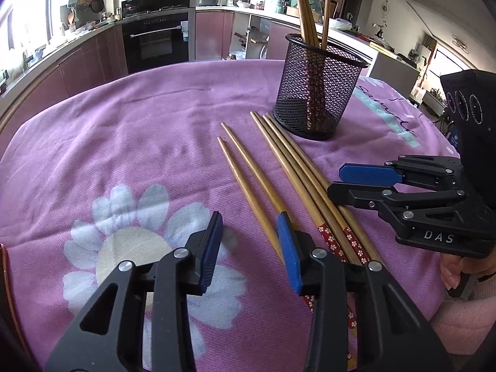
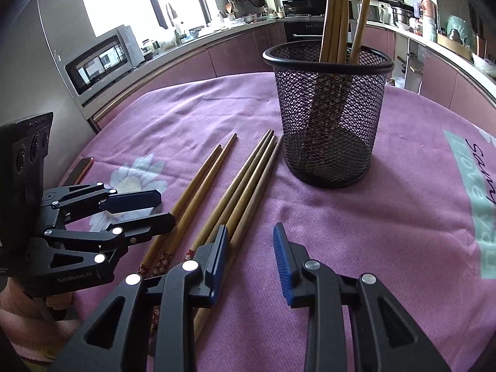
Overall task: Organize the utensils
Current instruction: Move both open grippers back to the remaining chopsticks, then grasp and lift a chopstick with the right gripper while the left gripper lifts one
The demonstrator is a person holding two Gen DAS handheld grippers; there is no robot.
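Five loose chopsticks [image 1: 279, 183] lie side by side on the pink cloth [image 1: 124, 142] covering the bench, their narrow tips pointing toward the black mesh cup [image 1: 319, 93], which stands upright just beyond them and already holds several chopsticks [image 1: 307, 15] leaning against its rim. Two of the loose ones lie a little apart from a tight bundle of three. The left gripper [image 1: 251, 248] hangs over the patterned handle ends with its jaws partly open and nothing between them; one pad sits just above the pair, the other over bare cloth. The right gripper [image 2: 251, 257] is likewise partly open and empty, one pad beside the bundle of three, the other over cloth. The likely trouble is the crowding: the sticks touch one another, so jaws closing from this position could catch two at once, or pinch one off-centre and roll its neighbours across the cloth. A thin round stick gripped near its end may also swivel and miss the cup. The two grippers sit near each other and could collide, and the light cup could tip if bumped.
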